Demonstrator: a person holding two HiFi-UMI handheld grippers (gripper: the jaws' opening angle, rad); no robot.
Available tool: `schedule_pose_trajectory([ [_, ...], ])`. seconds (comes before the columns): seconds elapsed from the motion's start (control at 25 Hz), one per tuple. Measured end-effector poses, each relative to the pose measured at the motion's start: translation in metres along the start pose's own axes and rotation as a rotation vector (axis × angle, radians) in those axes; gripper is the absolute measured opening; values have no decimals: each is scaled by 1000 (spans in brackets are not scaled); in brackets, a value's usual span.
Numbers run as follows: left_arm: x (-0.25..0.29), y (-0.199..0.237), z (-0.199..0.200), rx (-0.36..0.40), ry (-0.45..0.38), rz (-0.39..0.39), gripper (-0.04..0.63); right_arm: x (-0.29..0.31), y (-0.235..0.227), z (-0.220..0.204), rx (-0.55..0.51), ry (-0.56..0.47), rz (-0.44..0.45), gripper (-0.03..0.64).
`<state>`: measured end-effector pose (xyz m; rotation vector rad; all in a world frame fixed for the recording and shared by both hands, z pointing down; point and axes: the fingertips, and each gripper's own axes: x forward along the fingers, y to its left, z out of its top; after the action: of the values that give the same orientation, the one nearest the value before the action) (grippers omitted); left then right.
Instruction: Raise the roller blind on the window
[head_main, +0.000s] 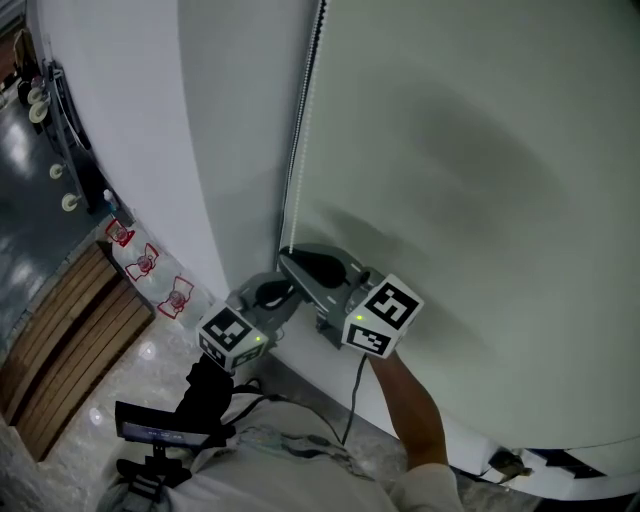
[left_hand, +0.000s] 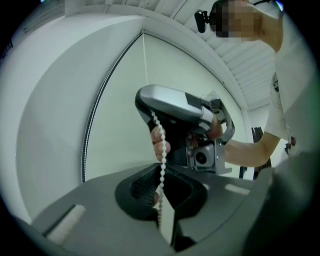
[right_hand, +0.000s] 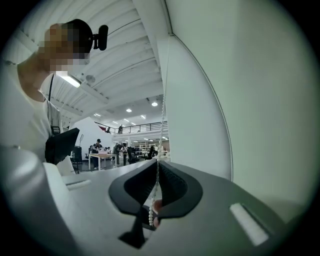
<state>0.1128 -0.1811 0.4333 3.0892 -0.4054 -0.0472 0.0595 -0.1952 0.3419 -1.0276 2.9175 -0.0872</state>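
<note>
A white bead chain (head_main: 298, 140) hangs down the left edge of the pale roller blind (head_main: 470, 180), which covers the window. Both grippers meet at the chain low down. My left gripper (head_main: 287, 300), with its marker cube lower left, is shut on the chain (left_hand: 161, 150), which runs straight between its jaws (left_hand: 161, 200). Just above it my right gripper (head_main: 284, 259) is also shut on the chain; in the right gripper view the beads (right_hand: 151, 212) are pinched at the jaw throat (right_hand: 155, 200). The right gripper's grey body (left_hand: 175, 107) fills the middle of the left gripper view.
A white wall (head_main: 150, 120) stands left of the blind. Below left lie wooden slats (head_main: 60, 340) and water bottles with red labels (head_main: 150, 265). A black device (head_main: 160, 430) hangs at my chest. Desks and people (right_hand: 102, 150) are far off in the hall.
</note>
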Motion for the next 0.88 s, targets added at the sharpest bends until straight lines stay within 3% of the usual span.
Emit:
schedule_pose_trajectory([
  [0.12,1,0,-13,18,43,-2,-2,-1,-3,-18,29,16,-8,14],
  [0.24,2,-3,-14,10,28,-16,-2,-5,-3,-13,44,8,14,15],
  [0.4,3,-6,-4,10,8,-23,-2,-3,0,-2,-42,8,19,23],
  [0.52,3,-8,-1,8,0,-27,-2,-3,0,25,-13,-56,55,131],
  [0.88,7,-12,-4,6,-3,-39,-2,14,-25,124,-107,-158,65,143],
])
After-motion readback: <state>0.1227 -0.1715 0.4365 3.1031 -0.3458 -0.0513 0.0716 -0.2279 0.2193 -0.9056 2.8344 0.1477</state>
